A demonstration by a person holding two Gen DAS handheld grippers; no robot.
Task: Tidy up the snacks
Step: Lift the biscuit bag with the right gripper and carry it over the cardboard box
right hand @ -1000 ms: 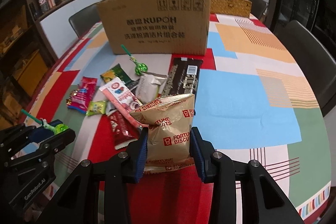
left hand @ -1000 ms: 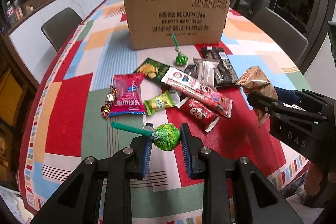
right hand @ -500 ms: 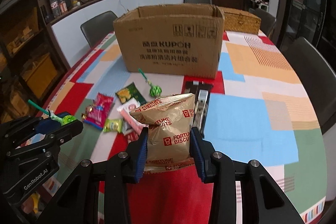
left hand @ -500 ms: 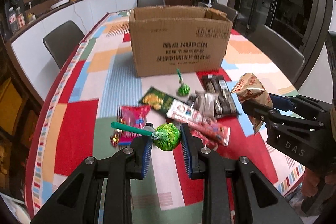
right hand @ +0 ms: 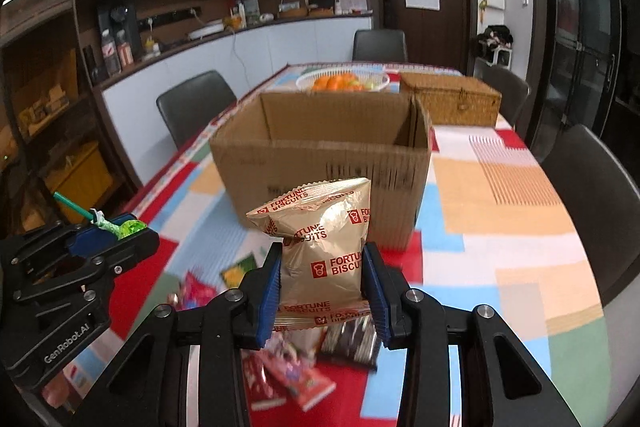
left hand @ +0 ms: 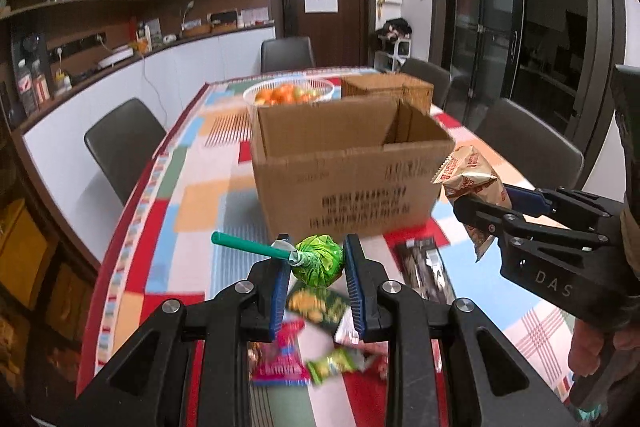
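Observation:
My left gripper (left hand: pixel 318 269) is shut on a green lollipop (left hand: pixel 318 261) with a teal stick, held above the table in front of the open cardboard box (left hand: pixel 344 171). My right gripper (right hand: pixel 322 287) is shut on a gold Fortune Biscuits bag (right hand: pixel 320 243), also held up short of the box (right hand: pixel 320 163). Each gripper shows in the other's view: the right one with the bag (left hand: pixel 472 175), the left one with the lollipop (right hand: pixel 130 227). Several snack packets (left hand: pixel 304 359) lie on the table below, also in the right wrist view (right hand: pixel 292 383).
The table has a colourful patchwork cloth (right hand: pixel 500 227). Behind the box stand a white basket of oranges (left hand: pixel 288 93) and a wicker case (right hand: pixel 450 99). Dark chairs (left hand: pixel 120 143) ring the table. A black packet (left hand: pixel 424 267) lies near the box.
Both grippers have risen and tilted up with their snacks, closer to the box. The box's open inside now shows and the packets sit lower in view.

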